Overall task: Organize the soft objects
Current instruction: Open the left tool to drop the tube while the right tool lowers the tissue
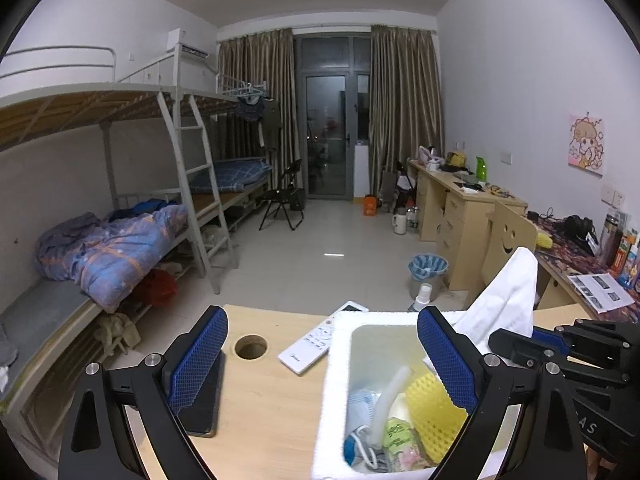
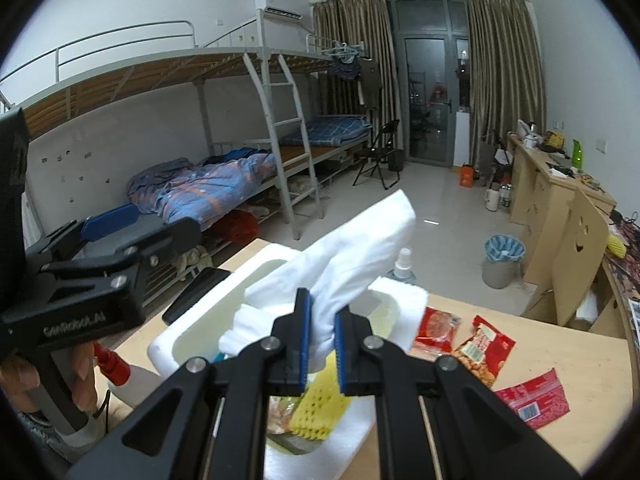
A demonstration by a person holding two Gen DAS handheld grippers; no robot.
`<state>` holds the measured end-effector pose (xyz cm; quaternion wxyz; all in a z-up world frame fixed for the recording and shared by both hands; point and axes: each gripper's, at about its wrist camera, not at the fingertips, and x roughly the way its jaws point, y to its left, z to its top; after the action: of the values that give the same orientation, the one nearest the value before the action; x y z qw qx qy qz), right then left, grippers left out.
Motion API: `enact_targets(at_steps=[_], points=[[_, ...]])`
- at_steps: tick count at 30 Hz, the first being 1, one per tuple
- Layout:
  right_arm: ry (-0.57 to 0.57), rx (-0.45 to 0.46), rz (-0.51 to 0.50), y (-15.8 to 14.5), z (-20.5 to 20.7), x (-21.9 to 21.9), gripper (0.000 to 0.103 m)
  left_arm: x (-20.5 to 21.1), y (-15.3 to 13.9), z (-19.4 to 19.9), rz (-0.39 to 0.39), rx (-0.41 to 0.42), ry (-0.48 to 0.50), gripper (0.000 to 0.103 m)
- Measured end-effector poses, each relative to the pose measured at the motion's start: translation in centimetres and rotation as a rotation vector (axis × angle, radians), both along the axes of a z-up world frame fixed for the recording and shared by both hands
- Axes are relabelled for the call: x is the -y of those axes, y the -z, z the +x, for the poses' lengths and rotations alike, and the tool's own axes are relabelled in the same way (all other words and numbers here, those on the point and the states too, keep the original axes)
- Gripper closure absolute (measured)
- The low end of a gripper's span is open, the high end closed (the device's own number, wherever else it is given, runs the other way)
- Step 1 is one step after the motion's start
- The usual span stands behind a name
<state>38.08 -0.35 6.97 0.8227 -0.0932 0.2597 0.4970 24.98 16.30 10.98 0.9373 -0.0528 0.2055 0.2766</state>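
We work at the wooden surface (image 2: 540,344), where the white foam box (image 1: 332,392) already holds a yellow mesh sponge (image 1: 430,404), a face mask and a small packet. Our right tongs (image 2: 320,344) are clamped tight on a white cloth (image 2: 360,252), which rises above the box's far rim. Our left tongs (image 1: 320,364) stand wide and hold nothing, one finger over the box. We judge the step to be stowing the cloth: next we should lower it over the opening, then part the jaws so that it drops inside rather than draping over the rim. Red snack packets (image 2: 480,344) wait beside the box.
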Motion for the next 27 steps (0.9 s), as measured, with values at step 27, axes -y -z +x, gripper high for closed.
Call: enact_targets(at_steps=[27], points=[[-0.047,-0.01,-0.06,1.0,-1.2,-2.2,0.075,-0.2,-1.0,-0.5,-0.018,0.025,0.0,0.007]])
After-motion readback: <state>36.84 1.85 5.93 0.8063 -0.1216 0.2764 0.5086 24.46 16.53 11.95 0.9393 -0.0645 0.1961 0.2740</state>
